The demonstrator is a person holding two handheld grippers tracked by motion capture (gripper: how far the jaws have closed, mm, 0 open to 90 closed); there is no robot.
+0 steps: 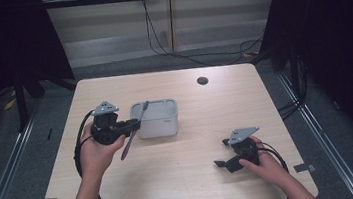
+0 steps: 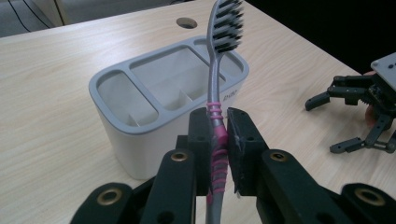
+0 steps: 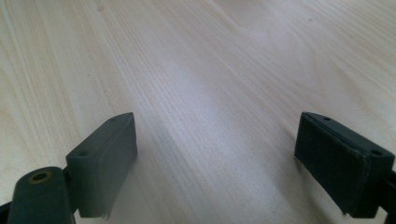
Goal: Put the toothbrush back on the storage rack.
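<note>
Your left gripper is clamped tight on the toothbrush, jaws pinching the grey handle right at its pink ribbed grip. The brush stands close to upright in your left gripper view, dark bristled head at the top, tail of the handle dropping out of sight below the jaws. From the high view it slants across the left end of the holder, head over the rim, tail hanging down toward you, off the table. The grey-and-white toothbrush holder sits just behind the brush, three open compartments showing. Over on the near right of the wooden table, your right gripper sits low, well apart from the holder, jaws spread wide with bare wood between them.
</note>
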